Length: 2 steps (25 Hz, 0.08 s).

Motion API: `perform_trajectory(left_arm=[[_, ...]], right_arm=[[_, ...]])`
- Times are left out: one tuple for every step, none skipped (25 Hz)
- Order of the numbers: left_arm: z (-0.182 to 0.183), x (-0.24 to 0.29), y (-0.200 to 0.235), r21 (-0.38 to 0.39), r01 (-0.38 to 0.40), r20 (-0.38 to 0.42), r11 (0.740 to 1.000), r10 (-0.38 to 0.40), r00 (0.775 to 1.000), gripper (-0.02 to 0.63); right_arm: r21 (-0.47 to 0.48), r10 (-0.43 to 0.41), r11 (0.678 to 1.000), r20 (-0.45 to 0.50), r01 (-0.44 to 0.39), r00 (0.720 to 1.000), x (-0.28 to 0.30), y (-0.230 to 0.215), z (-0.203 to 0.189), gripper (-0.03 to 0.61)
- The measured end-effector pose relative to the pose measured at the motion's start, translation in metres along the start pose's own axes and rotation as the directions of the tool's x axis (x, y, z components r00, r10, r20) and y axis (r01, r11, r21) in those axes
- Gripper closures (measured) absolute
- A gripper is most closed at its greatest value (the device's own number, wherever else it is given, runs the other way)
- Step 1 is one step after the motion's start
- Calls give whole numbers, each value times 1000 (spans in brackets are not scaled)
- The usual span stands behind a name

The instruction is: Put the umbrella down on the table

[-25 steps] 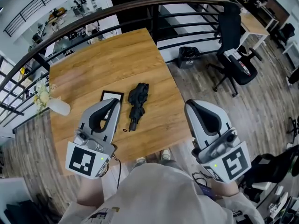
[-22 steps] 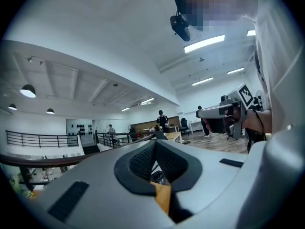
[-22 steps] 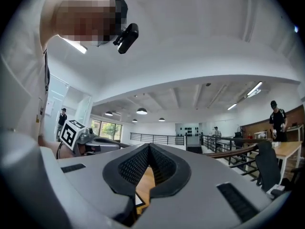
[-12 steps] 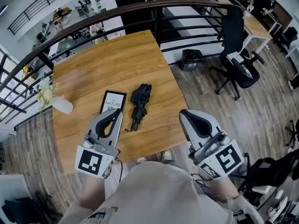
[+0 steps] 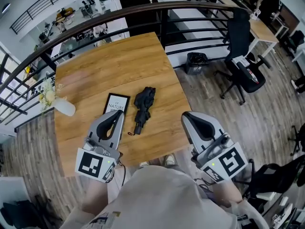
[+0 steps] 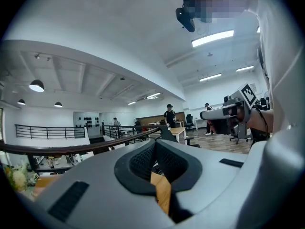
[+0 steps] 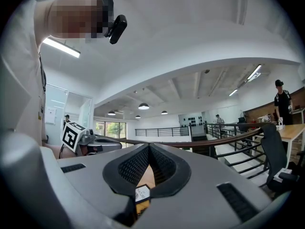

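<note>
Black folded fabric umbrella [image 5: 142, 109] is seen lying on light wooden table [image 5: 105, 66], mid-frame, long axis running top to bottom; left gripper [image 5: 116, 114], clenched empty, is held nearer than right gripper [image 5: 187, 117], likewise clenched empty.

The black-bordered card [image 5: 116, 107] reads "OF NATURE" in white letters; no other print is legible.
</note>
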<state>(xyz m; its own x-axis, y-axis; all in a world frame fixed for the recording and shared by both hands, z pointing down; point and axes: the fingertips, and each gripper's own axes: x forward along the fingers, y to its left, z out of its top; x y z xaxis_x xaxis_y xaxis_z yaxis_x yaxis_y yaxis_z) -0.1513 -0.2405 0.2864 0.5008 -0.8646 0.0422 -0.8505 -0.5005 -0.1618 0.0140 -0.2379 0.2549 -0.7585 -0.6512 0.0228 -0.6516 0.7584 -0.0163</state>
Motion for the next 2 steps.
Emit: perform_trajectory(left_arm=[[1, 0, 0, -3, 0, 1, 1000, 0, 1000, 597], [1, 0, 0, -5, 0, 1, 1000, 0, 1000, 597]], right_arm=[[2, -2, 1000, -1, 2, 1000, 0, -1, 0, 552], [4, -5, 1000, -2, 5, 1000, 0, -2, -1, 552]])
